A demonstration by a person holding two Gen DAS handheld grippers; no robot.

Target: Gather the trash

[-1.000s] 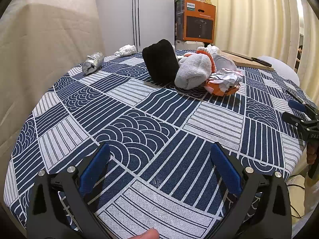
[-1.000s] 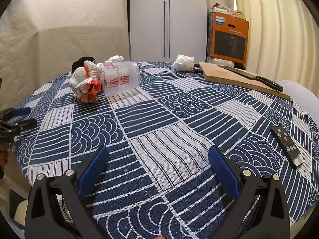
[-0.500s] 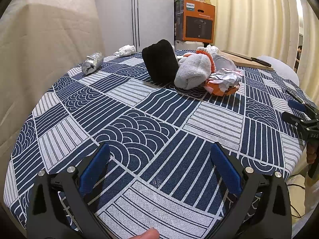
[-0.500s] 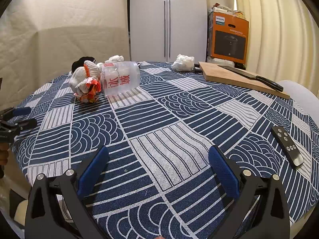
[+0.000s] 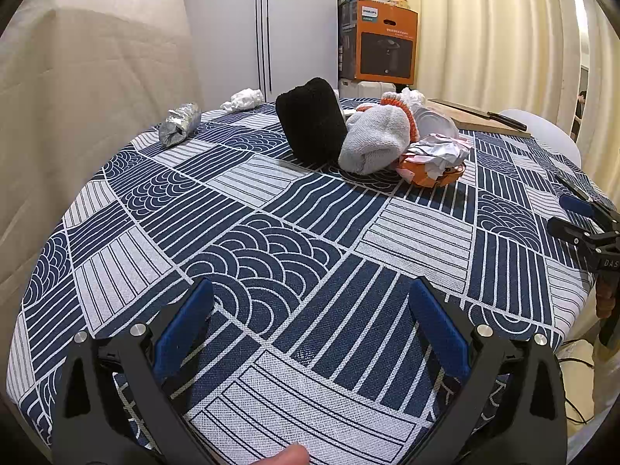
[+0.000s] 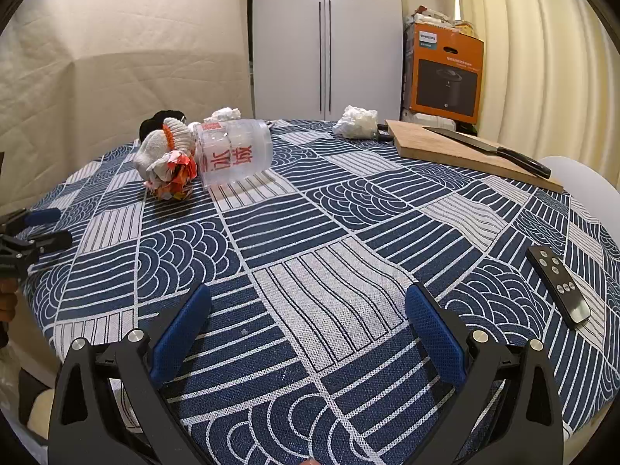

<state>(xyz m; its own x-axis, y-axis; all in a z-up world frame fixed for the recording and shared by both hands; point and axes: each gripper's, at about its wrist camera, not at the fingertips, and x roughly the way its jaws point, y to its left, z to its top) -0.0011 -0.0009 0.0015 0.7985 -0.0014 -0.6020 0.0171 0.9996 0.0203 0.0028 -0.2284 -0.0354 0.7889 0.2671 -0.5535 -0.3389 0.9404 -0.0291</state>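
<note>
Left gripper (image 5: 310, 306) jaws apart, empty; crumpled orange wrapper (image 5: 432, 162) well ahead. Right gripper (image 6: 308, 310) jaws apart, empty; plastic jar (image 6: 234, 151) far ahead-left.

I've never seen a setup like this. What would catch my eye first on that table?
Probably the bold blue-and-white patterned tablecloth, then the heap at its far left: a clear plastic jar lying on its side against a crumpled orange wrapper and a grey sock. On the far right, a knife lies on a wooden cutting board.
</note>
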